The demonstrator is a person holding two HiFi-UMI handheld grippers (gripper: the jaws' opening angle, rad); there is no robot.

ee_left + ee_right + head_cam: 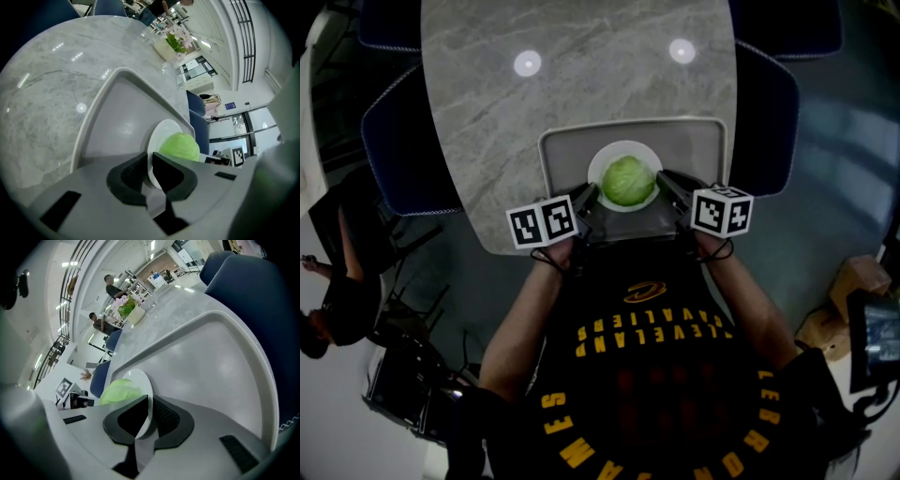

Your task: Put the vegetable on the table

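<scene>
Left gripper (151,161) and right gripper (150,405) fingers are pinching opposite rims of glossy round plate (605,161) carrying crinkly green cabbage (628,181), in smooth tray (696,137).

Seen from my head camera, the jaws of my left gripper (589,197) and right gripper (666,178) cover both side edges of the white plate (623,147). The marker cubes (542,222) hide the near rim of the gray tray (558,155). The marble table (581,84) runs off the top edge.

In the left gripper view, my pads swallow the plate's near rim, and the cabbage (180,146) shows only its upper part above the jaw. In the right gripper view, the cabbage sits half behind plate and jaw. The people beyond the flower planter (131,311) are too small to make out.
</scene>
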